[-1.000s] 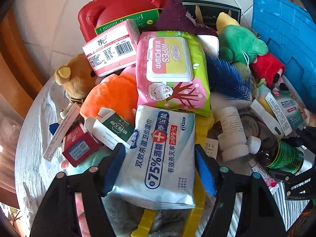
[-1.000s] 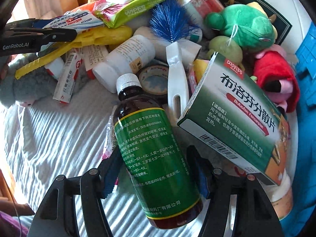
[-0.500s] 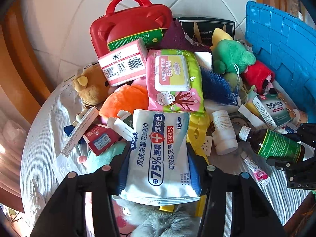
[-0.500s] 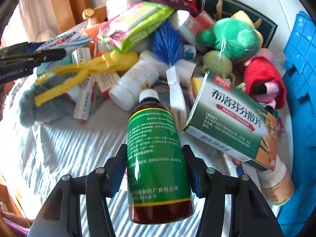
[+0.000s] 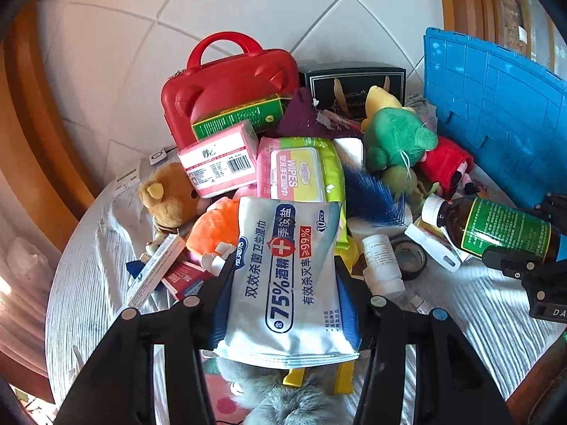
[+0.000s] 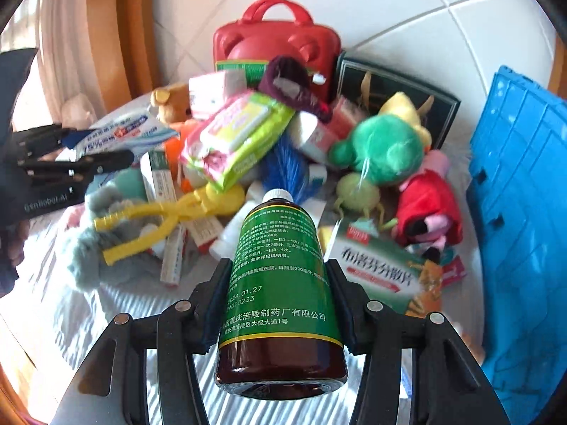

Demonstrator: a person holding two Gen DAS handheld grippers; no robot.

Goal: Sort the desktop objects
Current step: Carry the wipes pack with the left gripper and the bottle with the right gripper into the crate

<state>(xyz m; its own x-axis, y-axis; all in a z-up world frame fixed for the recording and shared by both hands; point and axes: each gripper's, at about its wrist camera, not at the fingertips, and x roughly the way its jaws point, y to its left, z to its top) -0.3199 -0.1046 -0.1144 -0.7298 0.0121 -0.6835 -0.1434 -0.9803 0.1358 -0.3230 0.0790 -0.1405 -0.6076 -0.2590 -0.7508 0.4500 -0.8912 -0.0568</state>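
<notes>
In the left wrist view my left gripper is shut on a white and blue pack of alcohol wipes, held by its two long sides above the pile. The right wrist view shows my right gripper shut on a brown medicine bottle with a green label and a white cap. The bottle hangs above the striped tablecloth, cap pointing away from me. That bottle also shows at the right of the left wrist view. The wipes pack shows at the left of the right wrist view.
A heap covers the round table: a red carry case, a pink and green wipes pack, a green plush, a brown bear, a white pill bottle, yellow tongs and a green medicine box. A blue crate stands at the right.
Both grippers closed on their things, the left on the wipes pack and the right on the brown bottle. Both then rose, lifting them off the pile and the cloth.
</notes>
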